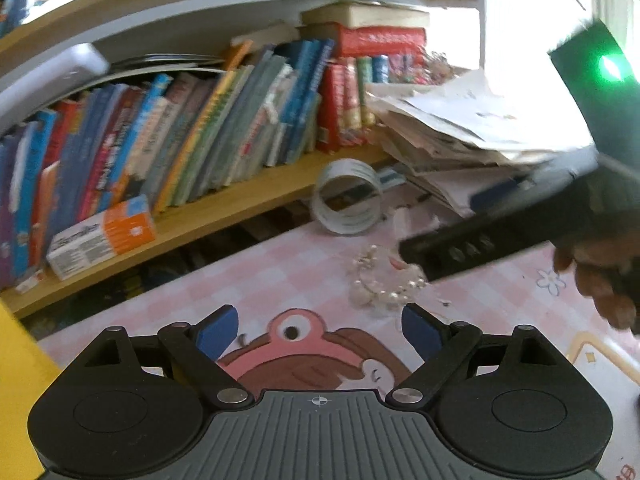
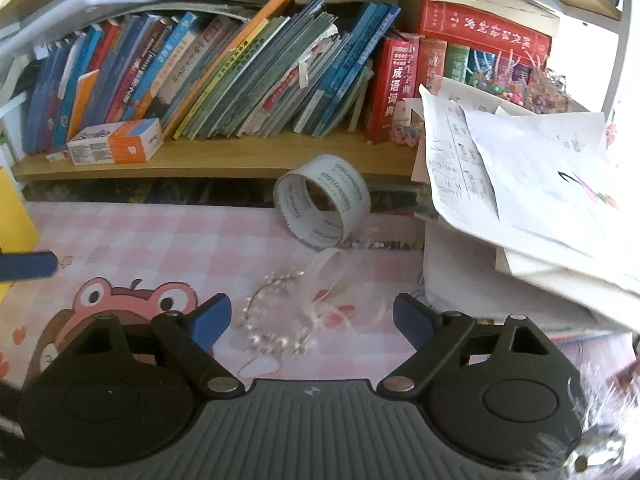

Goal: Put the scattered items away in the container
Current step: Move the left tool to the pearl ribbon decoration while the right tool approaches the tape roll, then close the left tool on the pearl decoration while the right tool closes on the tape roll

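A wooden shelf (image 2: 224, 158) packed with leaning books (image 2: 248, 80) runs along the back, and below it lies the worktop (image 2: 140, 236), covered with a pink checked mat bearing a cartoon frog-hatted figure. To the right a loose stack of papers (image 2: 520, 184) overhangs the worktop's edge. On the shelf's front lip lies an orange-and-white box (image 2: 116, 142). A roll of white printed tape (image 2: 324, 204) stands on its edge at the back of the worktop, just below the shelf. In front of it, on the mat, lies a beaded headband (image 2: 272, 316) with sheer ribbon trailing beside it. The right hand-held gripper (image 2: 312, 320) hangs over the headband with its blue pads spread wide and released, the headband showing between them but untouched. The left hand-held gripper (image 1: 320, 332) is likewise spread and empty, above the cartoon figure, with the headband (image 1: 380, 280) just beyond its tips.
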Motion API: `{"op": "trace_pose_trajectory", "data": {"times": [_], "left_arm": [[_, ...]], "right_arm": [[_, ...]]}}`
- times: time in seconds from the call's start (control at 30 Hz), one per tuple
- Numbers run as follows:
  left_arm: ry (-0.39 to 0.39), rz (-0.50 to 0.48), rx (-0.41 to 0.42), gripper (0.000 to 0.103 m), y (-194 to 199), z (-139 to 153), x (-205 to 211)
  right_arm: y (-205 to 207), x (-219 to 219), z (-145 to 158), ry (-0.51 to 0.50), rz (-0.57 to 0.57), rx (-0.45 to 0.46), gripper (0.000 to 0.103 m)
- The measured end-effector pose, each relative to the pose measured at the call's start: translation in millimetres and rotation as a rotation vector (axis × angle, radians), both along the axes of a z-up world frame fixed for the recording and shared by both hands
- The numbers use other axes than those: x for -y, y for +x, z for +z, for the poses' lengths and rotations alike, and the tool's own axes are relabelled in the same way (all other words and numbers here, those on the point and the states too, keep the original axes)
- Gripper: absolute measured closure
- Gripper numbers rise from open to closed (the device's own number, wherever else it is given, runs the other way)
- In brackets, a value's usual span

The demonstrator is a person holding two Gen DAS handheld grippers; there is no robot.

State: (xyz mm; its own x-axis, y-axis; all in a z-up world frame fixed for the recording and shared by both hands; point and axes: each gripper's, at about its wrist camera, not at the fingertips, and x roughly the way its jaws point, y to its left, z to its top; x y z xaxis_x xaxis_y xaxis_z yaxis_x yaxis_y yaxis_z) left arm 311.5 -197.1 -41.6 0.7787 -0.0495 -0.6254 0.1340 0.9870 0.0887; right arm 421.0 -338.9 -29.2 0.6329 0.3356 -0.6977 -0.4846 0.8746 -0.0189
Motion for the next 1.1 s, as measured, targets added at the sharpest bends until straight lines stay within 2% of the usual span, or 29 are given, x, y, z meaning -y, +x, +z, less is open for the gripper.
{"op": "trace_pose_trajectory", "data": {"times": [0.1,0.3,0.37,0.43,0.67,0.77,0.9,0.97,1.0,1.1], "left_arm": [[-0.001,-0.034,0.003,0.015,9,-9,10],[-0.018,-0.107,-0.017,0.030,32,-28,33],[-0.028,-0.118,-0.040,0.034,41,-37,39],[-0.038,-0.127,-0.056,0.043,49,-44,46],[-0.039,-0.132,-0.014,0.046,69,-53,65],[-0.020,-0.160,-0.010,0.055,73,-59,72],[0.000,-0.160,-0.052,0.068,80,-71,69],[0.009,-0.174,-0.047,0.070,79,-74,65],[0.015,-0.182,-0.047,0.074,78,-74,63],[0.035,-0.177,-0.051,0.075,75,-73,53]], "right_arm": [[10,-5,-1,-0.010,0.014,0.001,0.019],[29,-18,-2,-0.022,0.027,0.018,0.026],[35,-21,-3,-0.022,0.027,0.020,0.027],[41,-22,-3,-0.018,0.025,0.021,0.027],[59,-25,-3,0.000,0.018,0.014,0.027],[65,-30,-6,-0.017,0.020,0.032,0.027],[71,-38,-14,-0.062,0.026,0.065,0.026],[74,-42,-17,-0.072,0.034,0.072,0.026],[76,-44,-18,-0.073,0.032,0.074,0.026],[80,-51,-22,-0.075,0.024,0.082,0.026]]}}
